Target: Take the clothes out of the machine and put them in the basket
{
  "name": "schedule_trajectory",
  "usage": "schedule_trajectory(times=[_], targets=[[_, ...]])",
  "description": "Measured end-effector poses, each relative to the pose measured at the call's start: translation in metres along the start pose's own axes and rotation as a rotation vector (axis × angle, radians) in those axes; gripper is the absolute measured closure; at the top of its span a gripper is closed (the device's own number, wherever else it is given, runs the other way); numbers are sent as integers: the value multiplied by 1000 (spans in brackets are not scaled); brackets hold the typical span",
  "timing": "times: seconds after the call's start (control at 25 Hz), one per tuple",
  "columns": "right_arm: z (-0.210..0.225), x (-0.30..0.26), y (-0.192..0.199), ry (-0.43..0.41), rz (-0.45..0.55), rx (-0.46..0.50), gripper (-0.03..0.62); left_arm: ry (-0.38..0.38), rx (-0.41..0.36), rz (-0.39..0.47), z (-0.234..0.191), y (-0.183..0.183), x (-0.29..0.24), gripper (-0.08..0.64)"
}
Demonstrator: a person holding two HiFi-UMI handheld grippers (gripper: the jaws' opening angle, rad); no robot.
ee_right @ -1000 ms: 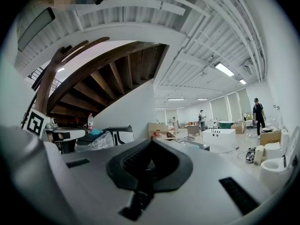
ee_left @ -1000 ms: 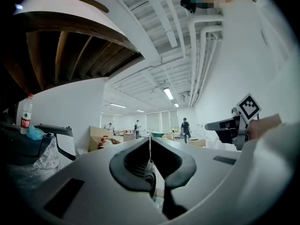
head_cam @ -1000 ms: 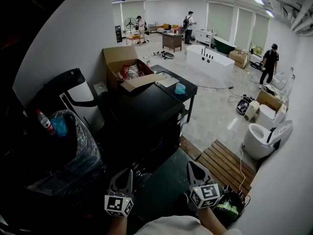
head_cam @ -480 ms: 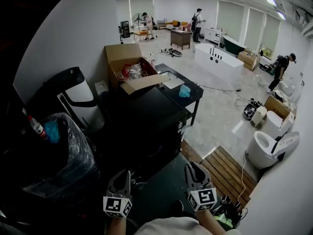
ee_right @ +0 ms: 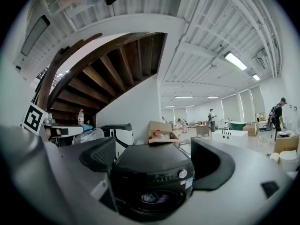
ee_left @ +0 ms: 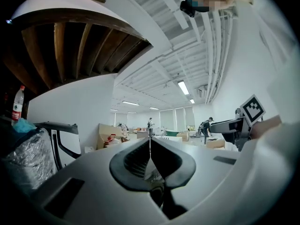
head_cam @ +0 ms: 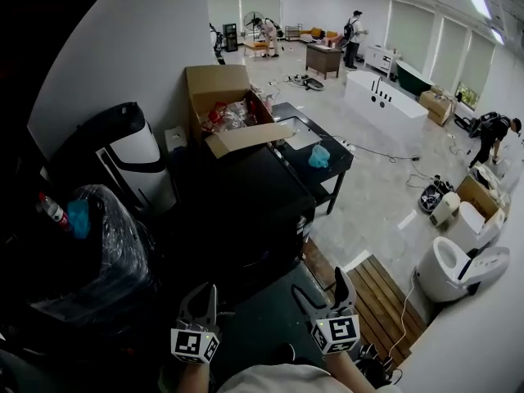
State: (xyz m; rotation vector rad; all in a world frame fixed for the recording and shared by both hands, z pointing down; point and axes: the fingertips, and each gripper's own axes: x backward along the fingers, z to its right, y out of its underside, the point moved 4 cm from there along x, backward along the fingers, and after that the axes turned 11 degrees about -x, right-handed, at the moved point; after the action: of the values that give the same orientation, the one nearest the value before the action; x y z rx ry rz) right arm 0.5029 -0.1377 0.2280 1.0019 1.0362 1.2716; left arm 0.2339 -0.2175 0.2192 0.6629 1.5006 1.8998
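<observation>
The black front-loading washing machine (head_cam: 246, 211) stands ahead of both grippers. In the right gripper view it fills the gap ahead, its round door (ee_right: 152, 198) showing clothes behind the glass. My right gripper (head_cam: 321, 289) is open. Its jaws have just been opening and nothing is between them; the machine (ee_right: 154, 172) lies farther on. My left gripper (head_cam: 199, 300) is shut and empty, its pads (ee_left: 140, 153) pressed together in the left gripper view. That view also shows the right gripper's marker cube (ee_left: 253, 108) at the right.
An open cardboard box (head_cam: 225, 105) sits behind the machine's top. A black table (head_cam: 327, 170) with a blue cloth (head_cam: 319, 155) stands beyond. A plastic-wrapped bundle (head_cam: 106, 252) with a bottle (head_cam: 51, 211) is at the left, a wooden slatted platform (head_cam: 385, 293) and a toilet (head_cam: 458, 264) at the right.
The right gripper's jaws have gone from shut to wide open. Both grippers have travelled level with the person, and the room has slid right and down in the head view.
</observation>
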Motion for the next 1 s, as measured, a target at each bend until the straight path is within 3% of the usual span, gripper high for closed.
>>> schedule_trajectory(times=[0.44, 1.0], targets=[[42, -38, 5, -105, -67, -5, 97, -77, 13, -37, 25, 3, -35, 538], [30, -69, 29, -132, -127, -2, 110, -75, 27, -66, 8, 32, -41, 538]])
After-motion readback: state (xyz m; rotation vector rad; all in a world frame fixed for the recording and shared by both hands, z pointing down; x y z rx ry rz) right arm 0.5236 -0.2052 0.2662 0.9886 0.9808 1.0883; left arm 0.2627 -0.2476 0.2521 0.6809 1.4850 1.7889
